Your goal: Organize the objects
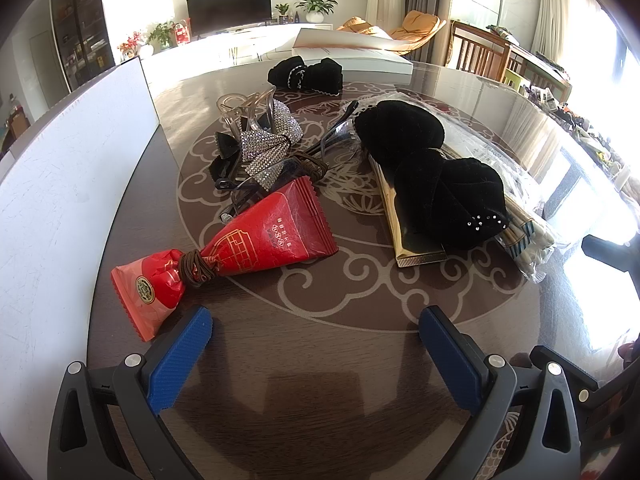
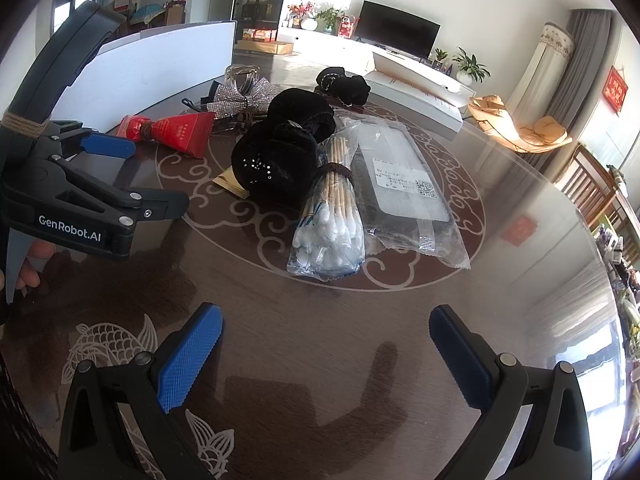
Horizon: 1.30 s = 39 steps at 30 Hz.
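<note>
**Ana:** Sunlit living room behind, television and plants along the far wall, and a dark glossy desk (image 1: 320, 360) with pale cloud scrollwork under everything. What are the tools doing?

**Ben:** Left gripper (image 1: 316, 328) hangs released over bare wood, blue ribbed pads wide apart, nothing between them. Right gripper (image 2: 326, 324) is likewise spread and empty.

**Ana:** Closest thing to the left one?

**Ben:** The red snack packet (image 1: 256, 240), just beyond its left finger. Crinkly foil, zigzag ends, cinched at the waist by a brown elastic band (image 1: 196, 268). I'll use that packet as the landmark.

**Ana:** Beyond it?

**Ben:** Touching its far end, a tangle: a rhinestone bow (image 1: 264, 140), a clear plastic claw clip (image 1: 240, 108) and glasses-like clear frames. Right of the packet, a plush black velvet bow (image 1: 432, 184) lies on a gold comb (image 1: 416, 248). Further right, a bagged bundle of cotton swabs (image 2: 328, 224), then a flat sealed pouch (image 2: 404, 188). Well behind, a second black velvet piece (image 1: 306, 74).

**Ana:** How would you start?

**Ben:** Probably with the packet. Close on its tied waist, where it's narrow and firm; the foil ends would slip or crumple. Lift straight up so the tangle isn't dragged along.
</note>
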{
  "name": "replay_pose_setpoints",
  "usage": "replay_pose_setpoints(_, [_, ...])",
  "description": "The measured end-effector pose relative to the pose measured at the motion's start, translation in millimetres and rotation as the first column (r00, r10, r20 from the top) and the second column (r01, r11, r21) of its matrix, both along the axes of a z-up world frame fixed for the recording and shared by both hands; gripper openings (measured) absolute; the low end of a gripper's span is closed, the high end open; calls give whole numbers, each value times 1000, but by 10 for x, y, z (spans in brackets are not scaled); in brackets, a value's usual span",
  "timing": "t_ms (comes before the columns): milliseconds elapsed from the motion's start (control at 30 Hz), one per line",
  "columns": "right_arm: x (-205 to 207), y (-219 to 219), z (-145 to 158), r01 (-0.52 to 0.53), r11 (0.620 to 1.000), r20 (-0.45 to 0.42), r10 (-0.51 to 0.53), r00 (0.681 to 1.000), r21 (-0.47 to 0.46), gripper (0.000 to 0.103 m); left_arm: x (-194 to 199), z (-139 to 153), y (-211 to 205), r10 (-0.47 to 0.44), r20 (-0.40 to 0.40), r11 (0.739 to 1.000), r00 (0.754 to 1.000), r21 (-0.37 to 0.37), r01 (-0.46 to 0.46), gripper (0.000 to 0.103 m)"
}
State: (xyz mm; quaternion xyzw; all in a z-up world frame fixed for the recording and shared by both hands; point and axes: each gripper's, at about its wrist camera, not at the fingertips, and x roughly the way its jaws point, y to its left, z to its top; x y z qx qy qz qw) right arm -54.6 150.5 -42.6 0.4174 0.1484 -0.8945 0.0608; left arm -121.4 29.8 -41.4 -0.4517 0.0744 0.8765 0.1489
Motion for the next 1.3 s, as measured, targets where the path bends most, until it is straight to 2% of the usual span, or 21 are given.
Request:
replay_pose_setpoints(200, [-4, 14, -1, 2, 1000, 3, -2, 1000, -7, 103, 432, 3, -173, 39, 25, 999, 999, -10, -39, 103])
replay_pose_setpoints(300, [-8, 30, -4, 13, 1000, 6, -13, 1000, -14, 103, 550, 8, -308, 141, 37, 990, 989, -18, -140, 103])
replay_pose_setpoints(400, [-2, 70, 12, 22, 999, 1, -22, 1000, -37, 103, 544, 6, -368, 172, 38, 985, 984, -16, -172, 103])
replay_pose_setpoints(533, [-5, 235, 67, 42, 988, 4, -42, 999, -150, 103, 543, -3, -377, 176, 30, 984, 984, -14, -175, 103])
replay_pose_setpoints(633, [-99, 367, 187, 76, 959, 13, -75, 997, -273, 103, 534, -7, -384, 184, 23, 983, 983, -12, -184, 103])
replay_pose_setpoints(733, [-363, 286, 373, 66, 963, 5, -67, 998, -262, 101, 521, -8, -400, 192, 19, 981, 981, -9, -192, 103])
replay_pose_setpoints(800, [-578, 122, 488, 19, 966, 6, -18, 1000, -257, 84, 523, -9, -402, 192, 18, 981, 981, -9, -192, 103])
replay_pose_setpoints(833, [-681, 22, 524, -9, 968, 9, 12, 1000, -249, 80, 524, -8, -403, 192, 18, 981, 981, -9, -192, 103])
replay_pose_setpoints(967, [-1041, -377, 471, -76, 981, 51, 87, 995, -179, 73, 529, -5, -404, 192, 18, 981, 981, -10, -192, 103])
replay_pose_setpoints(1067, [-1234, -551, 291, -84, 987, 135, 103, 985, -137, 66, 533, -3, -409, 191, 17, 981, 981, -9, -191, 103])
replay_pose_setpoints(1133, [-1263, -608, 200, -80, 993, 163, 94, 982, -91, 52, 531, -4, -408, 191, 17, 982, 981, -9, -191, 103])
replay_pose_setpoints(1167, [-1233, -606, 201, -82, 992, 162, 96, 982, -94, 38, 531, -4, -408, 191, 17, 982, 981, -9, -191, 103])
replay_pose_setpoints(1300, [-900, -618, 261, -139, 981, 186, 163, 969, -136, 35, 530, -5, -408, 191, 17, 982, 981, -9, -191, 103])
